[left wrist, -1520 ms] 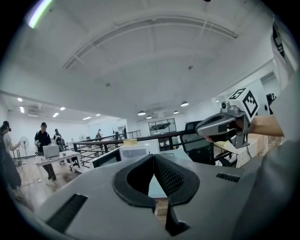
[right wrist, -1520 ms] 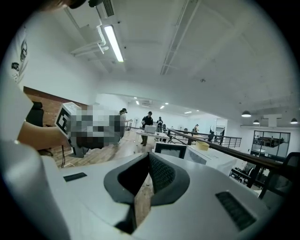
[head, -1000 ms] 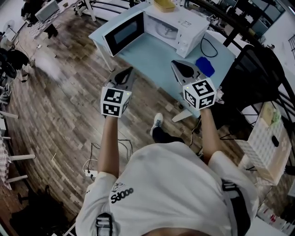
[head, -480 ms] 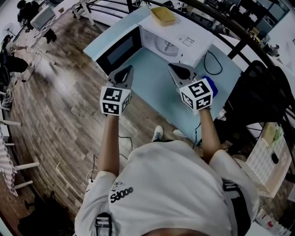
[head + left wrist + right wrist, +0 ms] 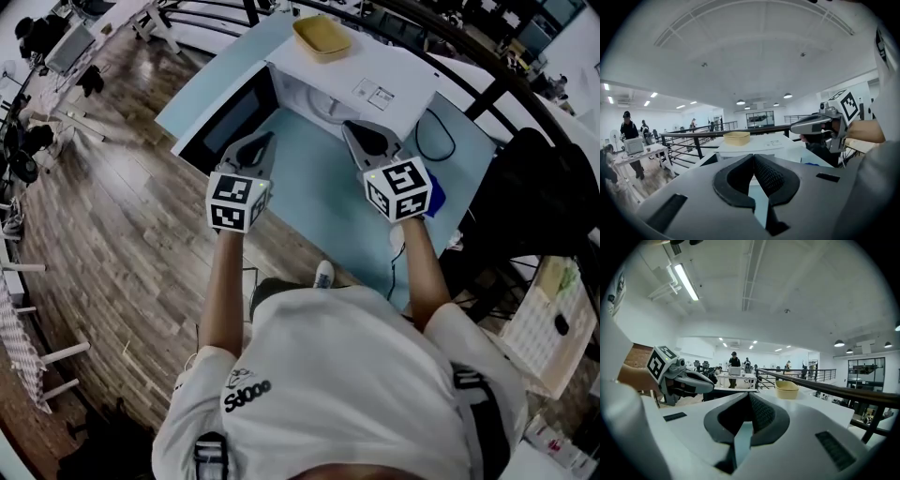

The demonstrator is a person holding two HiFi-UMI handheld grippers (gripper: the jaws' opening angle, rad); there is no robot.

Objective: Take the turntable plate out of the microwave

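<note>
Jaws closed and empty on both left gripper (image 5: 266, 141) and right gripper (image 5: 350, 128). The turntable plate (image 5: 321, 104) lies inside the open microwave (image 5: 380, 80), upper centre. It is probably glass: stiff, weighty, slippery and breakable, so best gripped at its rim.

Left gripper (image 5: 267, 139), right gripper (image 5: 348, 127) carried nearer microwave (image 5: 380, 70).

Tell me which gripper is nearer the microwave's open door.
Left. The left gripper points in right beside the open door, on its inner side. The right gripper is farther away, across the opening, in front of the microwave.
</note>
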